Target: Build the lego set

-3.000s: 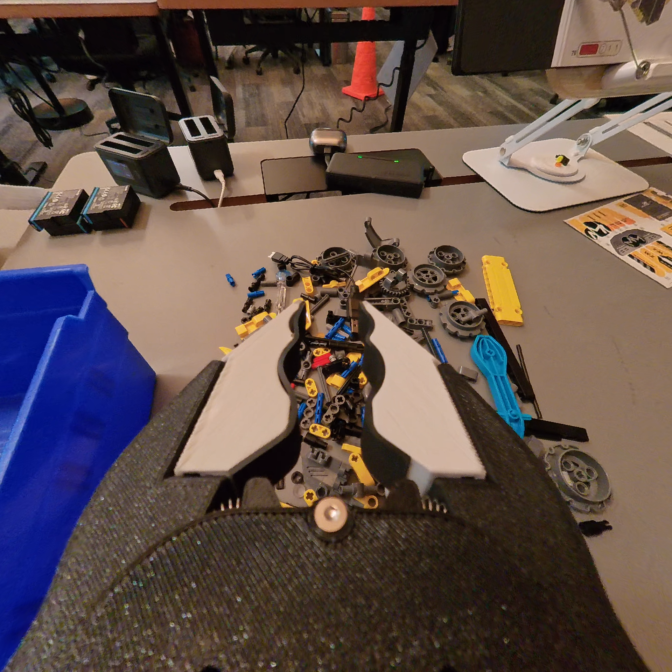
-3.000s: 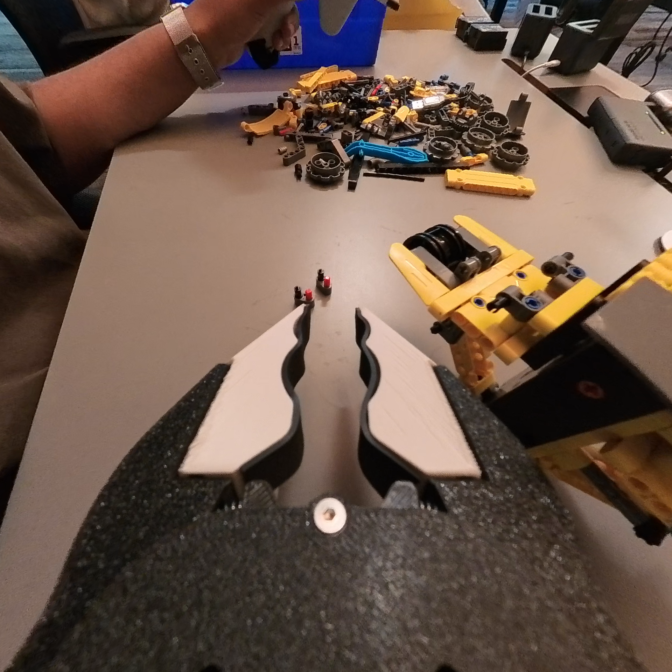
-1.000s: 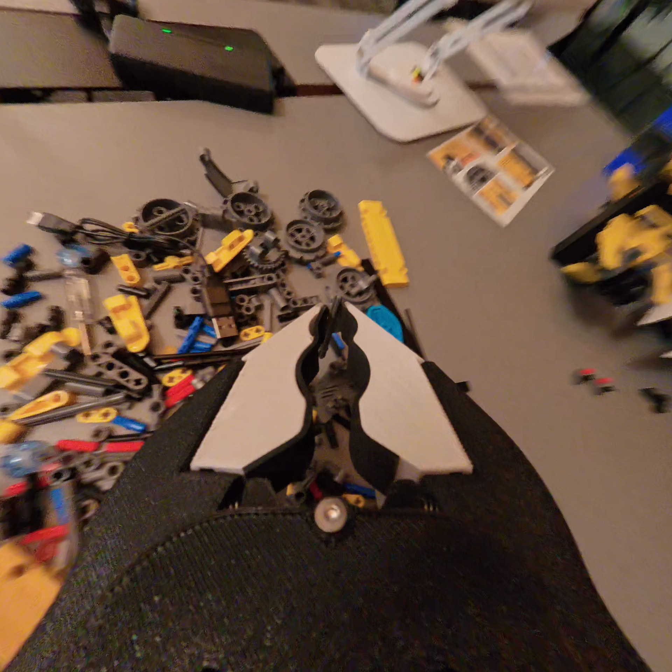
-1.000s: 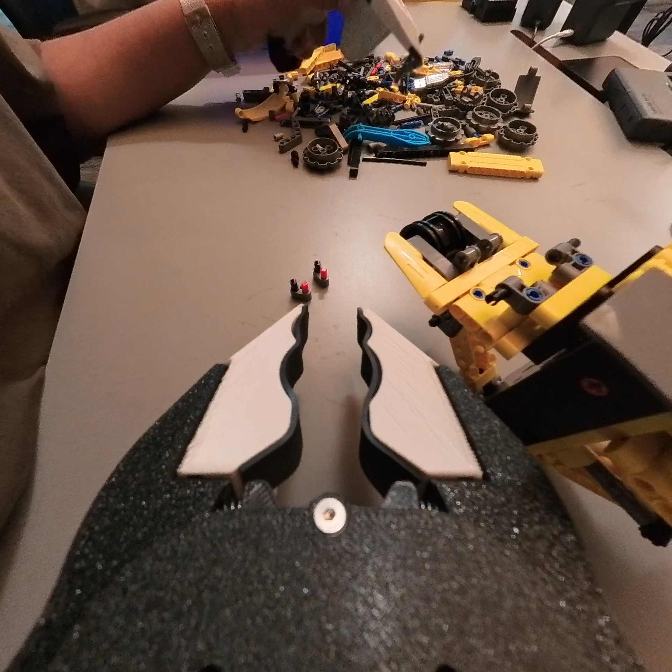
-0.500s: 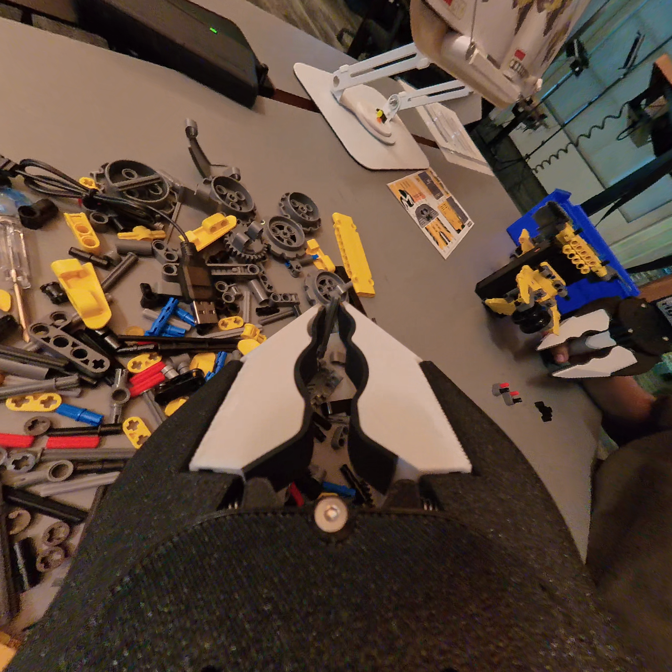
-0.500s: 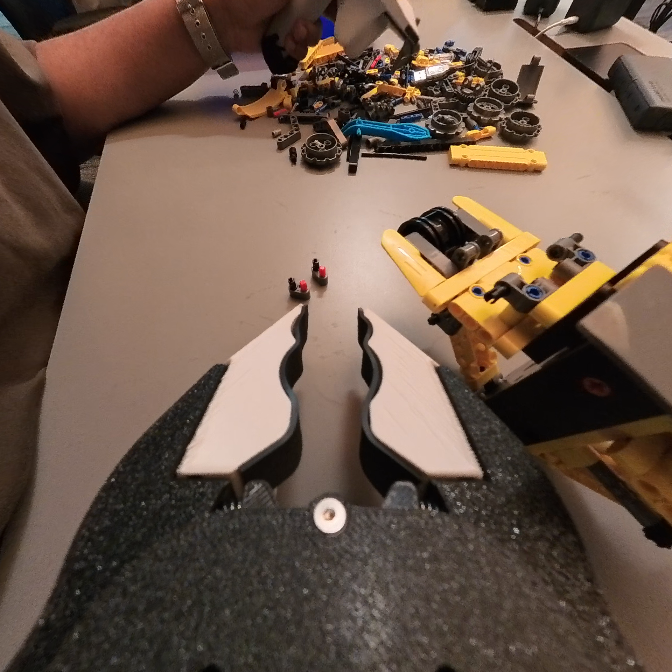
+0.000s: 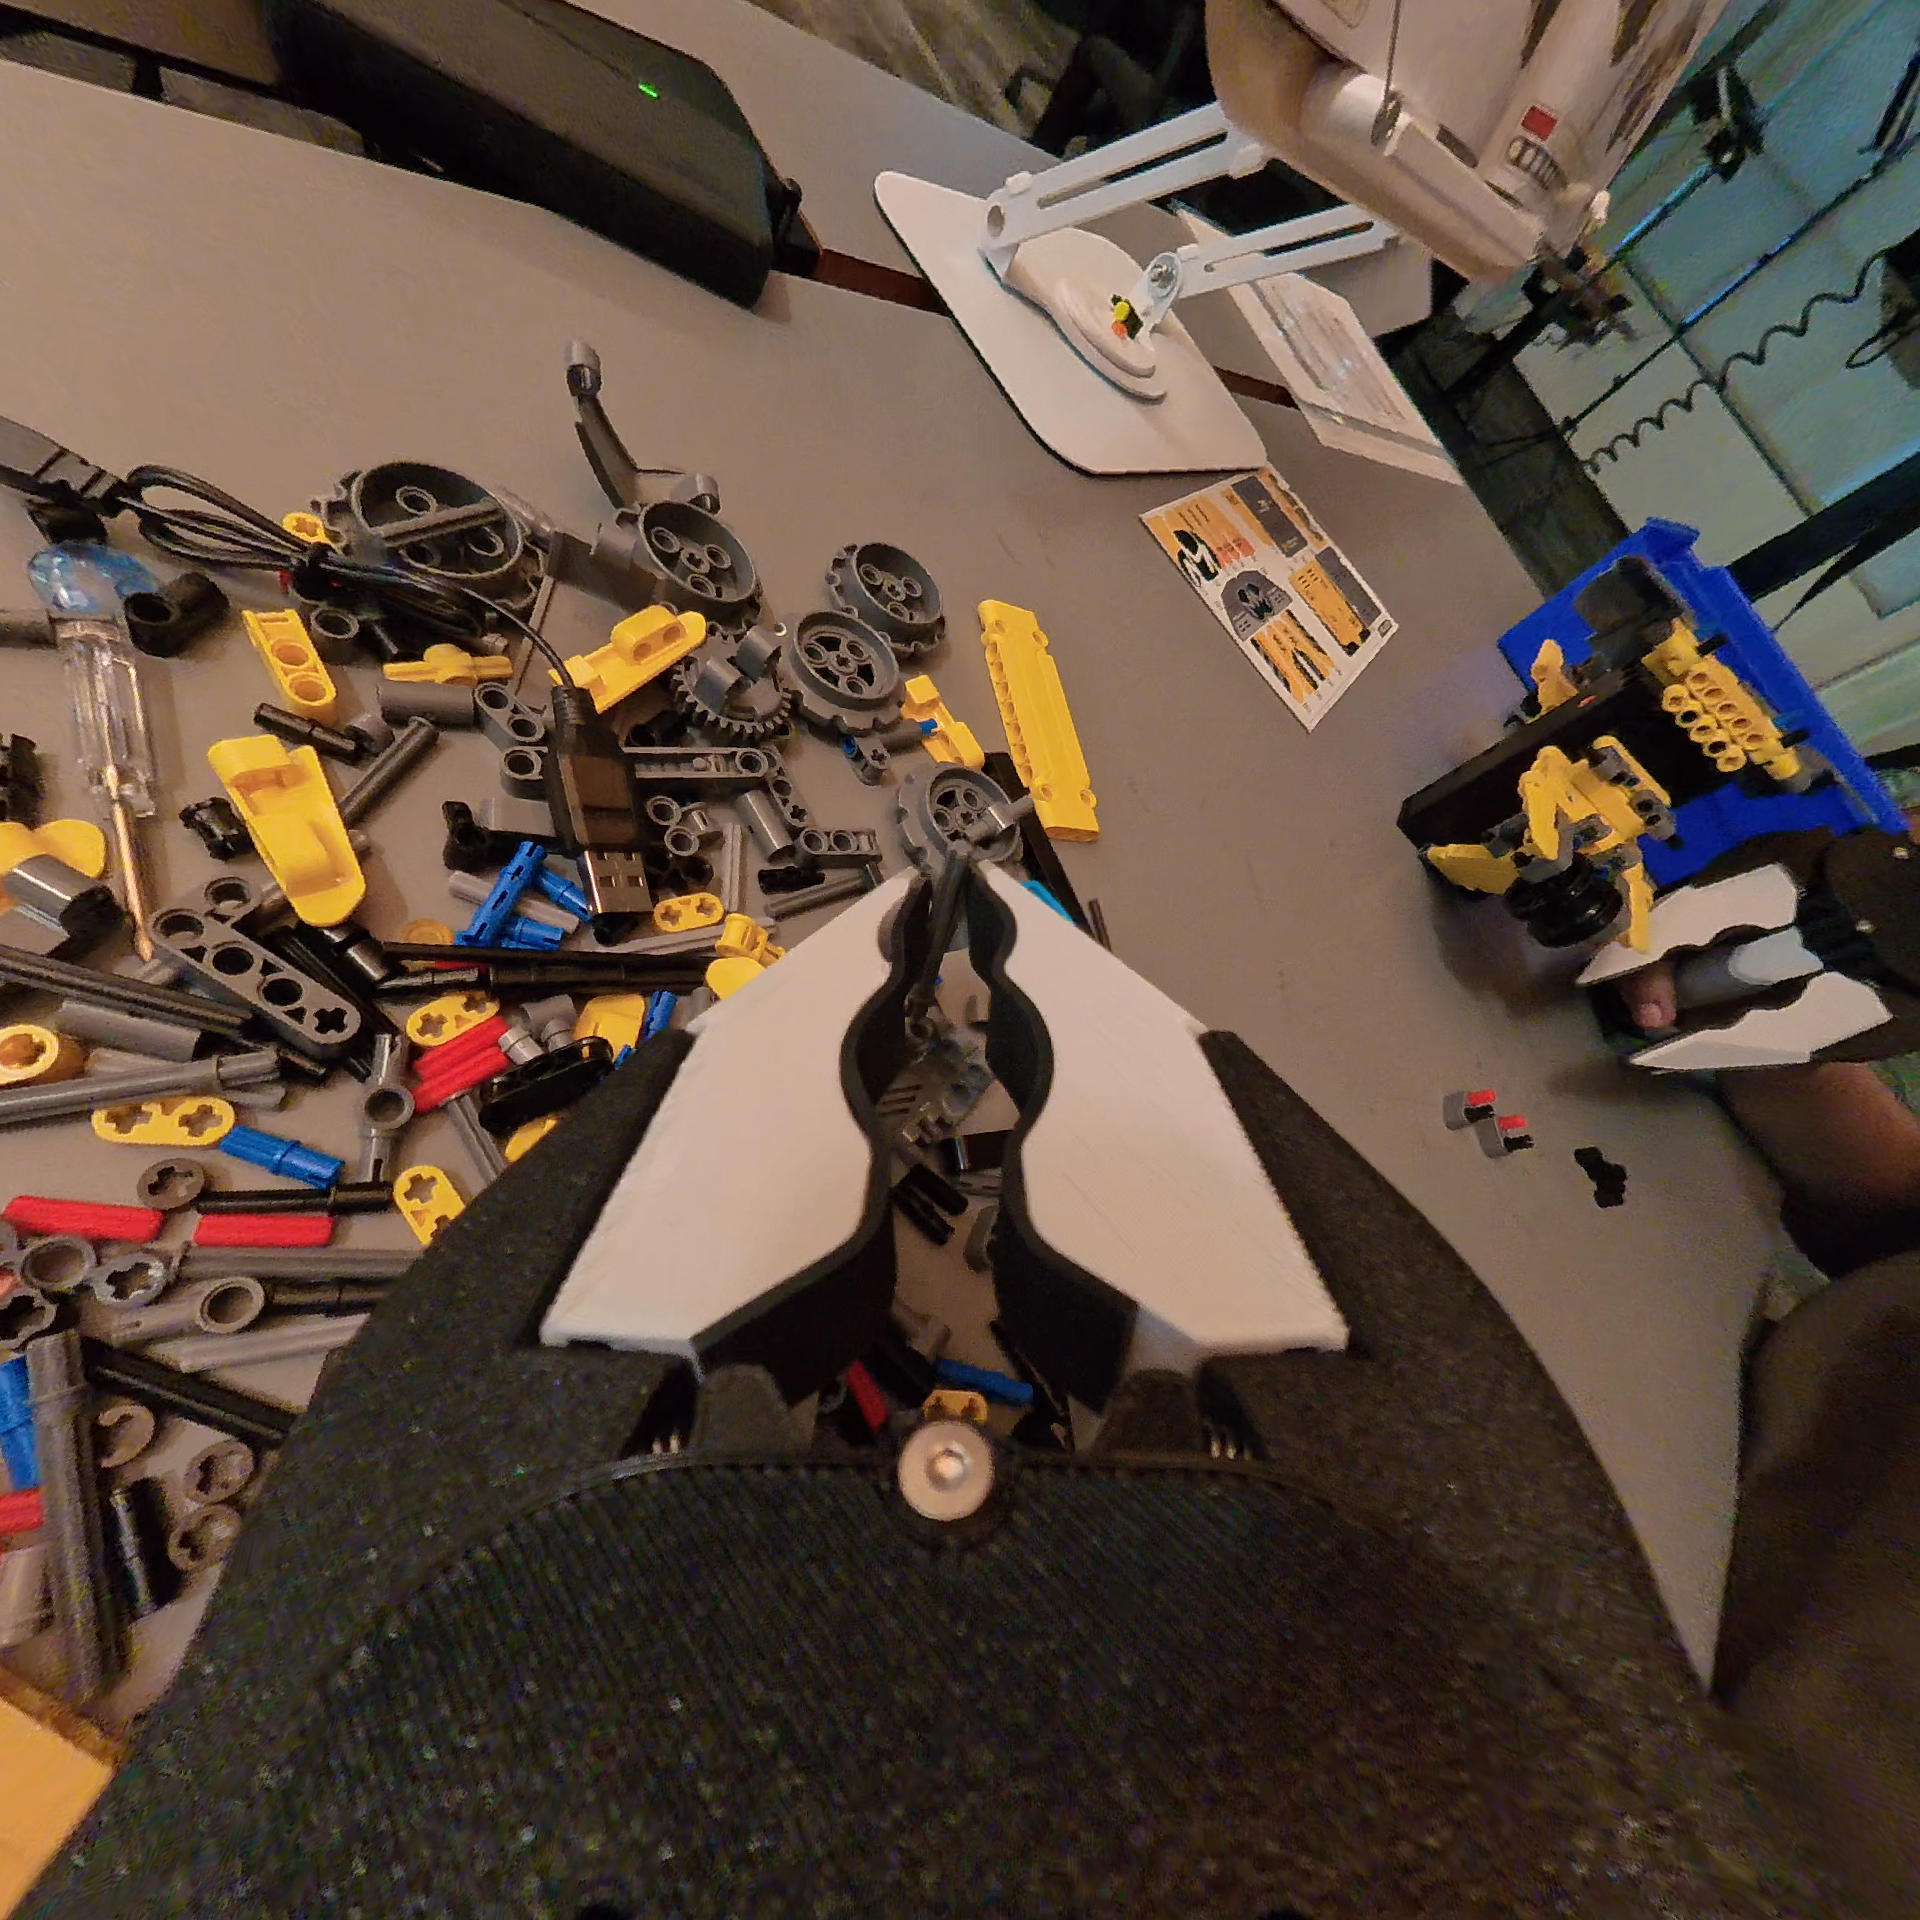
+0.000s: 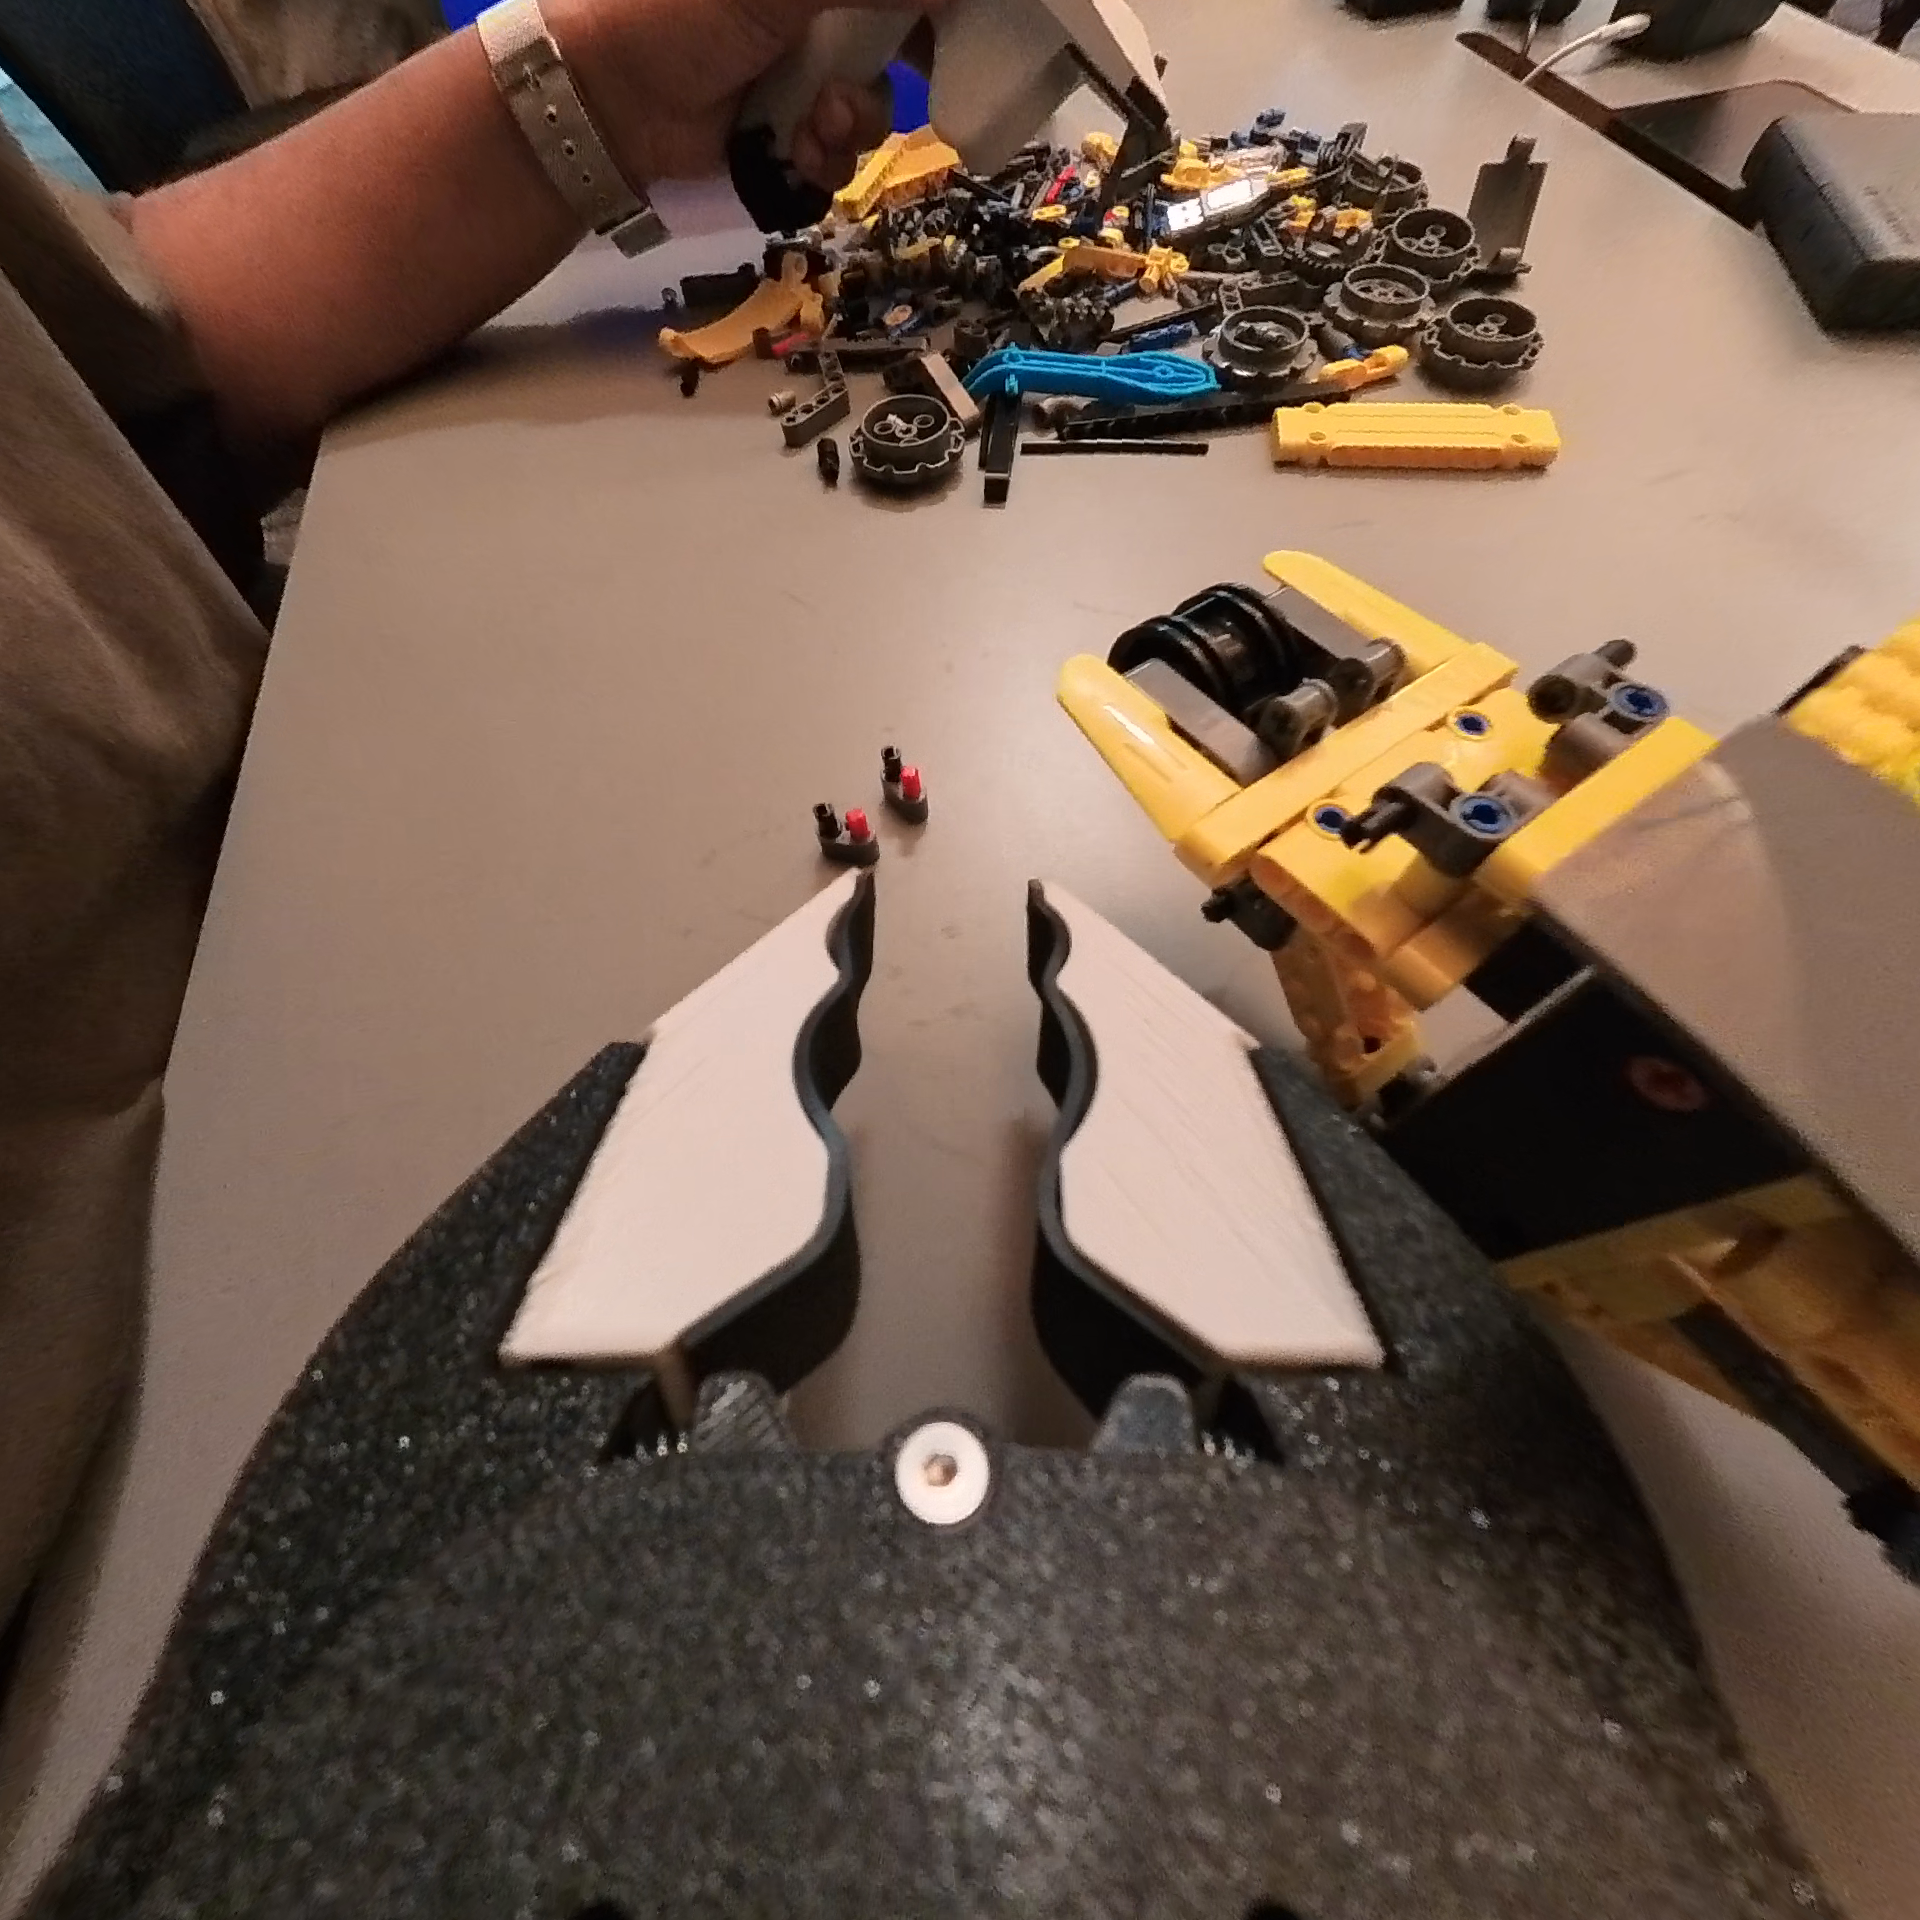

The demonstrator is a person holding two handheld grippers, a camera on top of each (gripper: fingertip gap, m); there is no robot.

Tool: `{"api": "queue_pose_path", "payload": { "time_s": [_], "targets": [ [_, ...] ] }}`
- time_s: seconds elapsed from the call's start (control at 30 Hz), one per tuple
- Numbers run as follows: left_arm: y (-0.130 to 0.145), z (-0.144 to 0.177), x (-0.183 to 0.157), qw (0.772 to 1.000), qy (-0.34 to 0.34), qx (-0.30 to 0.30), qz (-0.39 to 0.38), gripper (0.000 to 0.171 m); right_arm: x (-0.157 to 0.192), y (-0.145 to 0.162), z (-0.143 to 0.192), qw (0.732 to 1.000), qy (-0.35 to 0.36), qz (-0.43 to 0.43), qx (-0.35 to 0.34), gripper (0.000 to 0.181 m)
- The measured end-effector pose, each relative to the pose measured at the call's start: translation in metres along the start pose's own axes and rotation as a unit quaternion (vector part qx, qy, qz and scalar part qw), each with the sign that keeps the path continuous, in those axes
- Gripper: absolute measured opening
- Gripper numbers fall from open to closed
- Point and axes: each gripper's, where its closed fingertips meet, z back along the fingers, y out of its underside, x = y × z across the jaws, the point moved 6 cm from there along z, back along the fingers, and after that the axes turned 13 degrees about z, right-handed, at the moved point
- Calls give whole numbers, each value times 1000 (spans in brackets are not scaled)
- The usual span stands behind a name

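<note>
Left gripper (image 7: 951, 883) was raised over the pile of loose grey, black, yellow, blue and red plastic building-set parts (image 7: 499, 831) on the grey bench (image 7: 1195, 727). Its jaws were nearly closed, pinching a thin dark grey plastic rod (image 7: 940, 935) upright at the tips.

Right gripper (image 8: 948, 899) sat low over bare bench, jaws parted with nothing between them. Two small grey connectors with red pegs (image 8: 873, 810) lay just beyond its tips, and the partly built yellow-and-black model vehicle (image 8: 1455, 883) stood just beside it on the right.

Only the left wrist view showed a printed yellow-and-black sticker sheet (image 7: 1268, 592), a white stand on a flat base plate (image 7: 1081, 343) and a black box with a green light (image 7: 540, 125). Only the right wrist view showed the person's forearm with a metal mesh watch band (image 8: 561, 145). Printing on the sheet was too small to read.
</note>
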Motion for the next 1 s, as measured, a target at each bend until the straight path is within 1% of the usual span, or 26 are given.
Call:
{"api": "queue_pose_path", "payload": {
  "time_s": [0.13,0.27,0.7,1.0],
  "targets": [
    [3,-4,3,1000,-20,11,-8,1,1,-1,2,1000,1,7,-7,29],
    [5,-8,4,999,-25,19,-8,1,3,-1,1,1000,-1,14,-4,29],
    [4,-7,7,999,-31,14,-9,1,-1,-1,2,1000,-12,-12,-12,29],
    [4,-7,7,999,-31,11,-10,1,-1,-1,2,1000,-12,-10,-12,30]
  ]
}}
